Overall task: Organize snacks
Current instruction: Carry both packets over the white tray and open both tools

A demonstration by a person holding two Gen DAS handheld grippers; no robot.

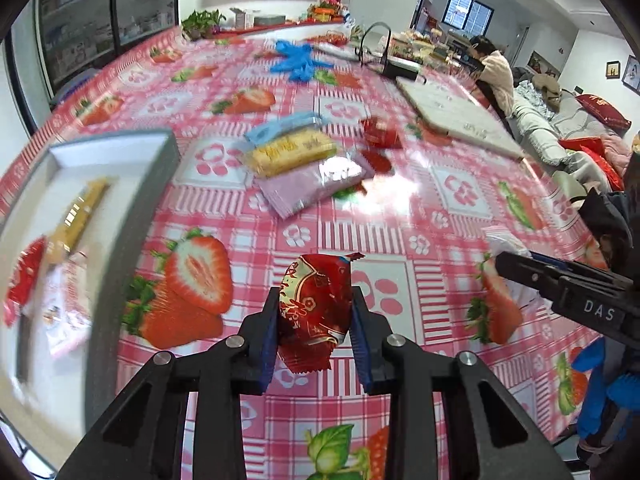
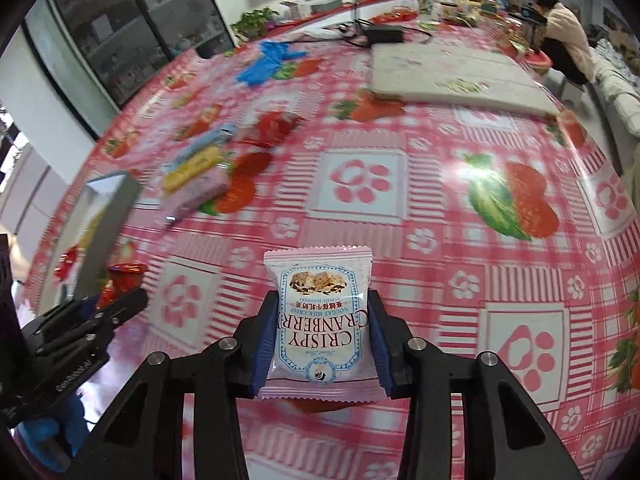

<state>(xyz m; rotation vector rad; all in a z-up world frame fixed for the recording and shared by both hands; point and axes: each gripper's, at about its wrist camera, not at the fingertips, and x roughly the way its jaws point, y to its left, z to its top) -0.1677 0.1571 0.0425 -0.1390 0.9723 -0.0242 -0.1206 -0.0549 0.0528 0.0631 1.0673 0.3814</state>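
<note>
Grippers over a strawberry-print tablecloth [image 1: 400, 208]: the left gripper [image 1: 315, 322] is clenching a red candy packet [image 1: 316, 300], lifted just beside the grey tray [image 1: 132, 184]; the right gripper [image 2: 323, 326] is grasping a pink cranberry nougat packet [image 2: 320, 312], farther from that tray. More snack packets [image 1: 296, 156] are lying beyond the tray.

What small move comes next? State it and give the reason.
Probably carry the red snack packet in the left tongs over to the grey box on its left; the box already holds snacks, and the right tongs also grip a cranberry packet.
</note>
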